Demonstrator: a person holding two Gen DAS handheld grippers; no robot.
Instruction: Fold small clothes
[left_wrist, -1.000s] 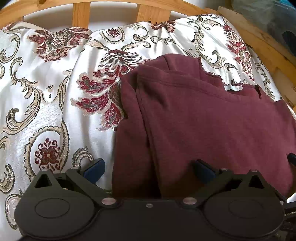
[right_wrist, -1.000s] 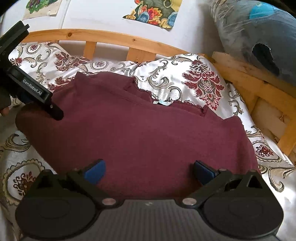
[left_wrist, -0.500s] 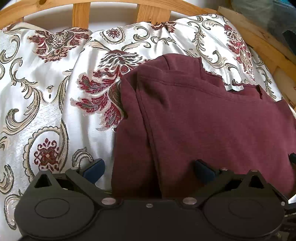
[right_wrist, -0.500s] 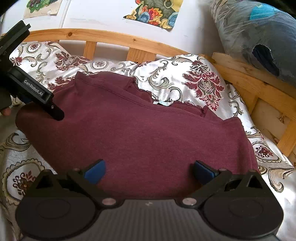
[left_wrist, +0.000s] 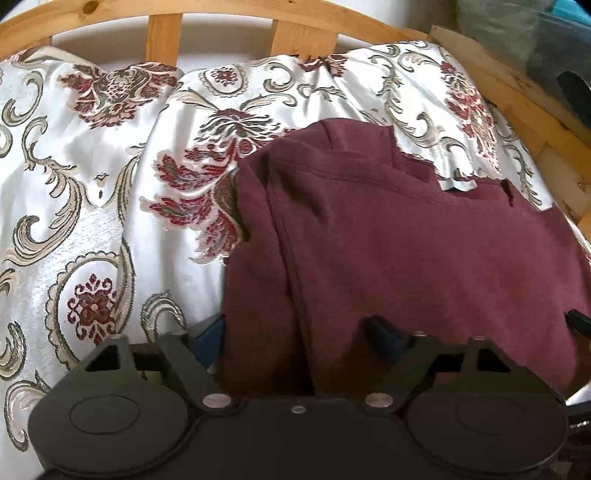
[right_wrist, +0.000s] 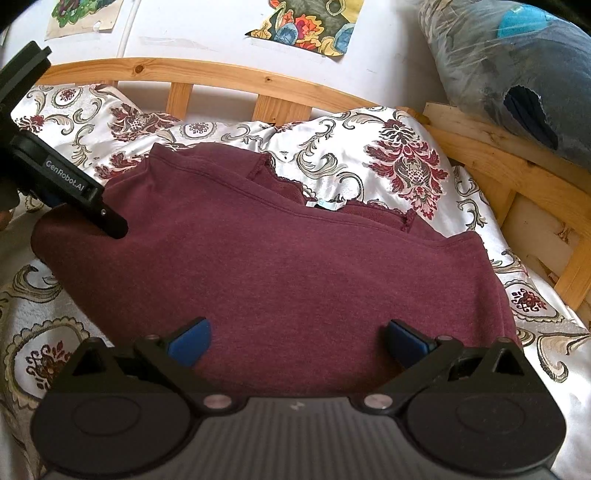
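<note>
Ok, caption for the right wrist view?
Open right gripper over a maroon sweater on a floral bedspread, left gripper at its edge.

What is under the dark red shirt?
The maroon shirt lies on a shiny white bedspread with red flowers and swirls. It shows all around the shirt; whatever lies beneath the shirt's middle is covered.

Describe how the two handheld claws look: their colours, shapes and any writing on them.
Both are matte black plastic. Each has two round discs at its base and angular arms ending in blue pads. The right claw has a ribbed grey centre panel; the left claw has a plain black one. White lettering on the left claw's side reads "GenRobot.AI".
</note>
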